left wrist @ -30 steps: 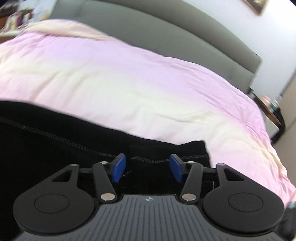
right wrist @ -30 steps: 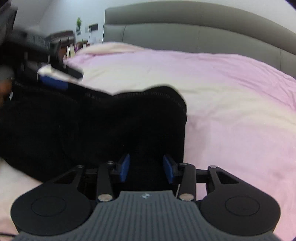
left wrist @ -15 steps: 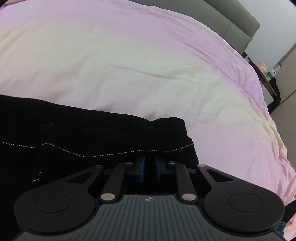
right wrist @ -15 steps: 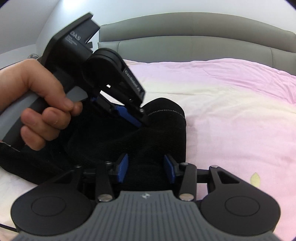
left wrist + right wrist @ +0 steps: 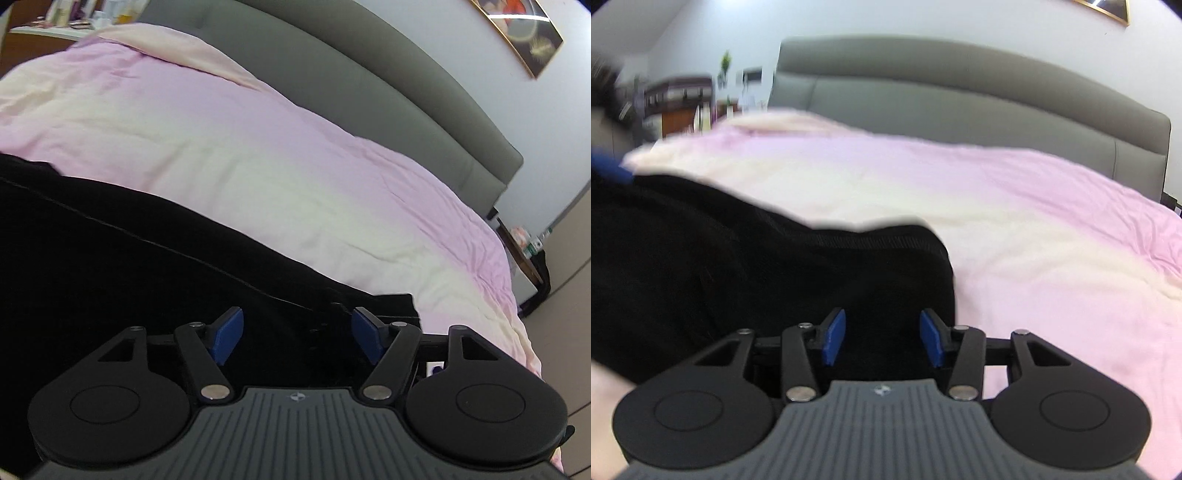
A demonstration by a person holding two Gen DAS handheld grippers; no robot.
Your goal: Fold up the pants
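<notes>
- We see the black pants (image 5: 155, 266) lying on the pink and cream duvet (image 5: 295, 177) of the bed, filling the near left part of the left wrist view.
- A thin pale seam line runs across the pants from the far left down toward the near right, ending close to a squared corner of the cloth.
- Our left tool (image 5: 297, 334) sits low over that near right end of the pants, its two blue pads (image 5: 227, 334) set wide apart with only dark cloth showing between them; nothing is clamped.
- Our right tool (image 5: 882, 336) also has its blue pads spread, with black cloth in the gap between them; whether the pads touch the cloth we cannot tell.
- In the right wrist view the pants (image 5: 768, 280) form a rounded, bunched edge just beyond the tool, with the duvet (image 5: 1052, 258) bare to the right.
- That view is blurred, and a blue smear at its far left edge may be part of the other tool, though we cannot say for sure.
- The grey padded headboard (image 5: 960, 92) stands at the far side of the bed.
- A framed picture (image 5: 517, 33) hangs on the wall above it.
- A small side table (image 5: 526, 254) with bottles stands at the far right.
</notes>
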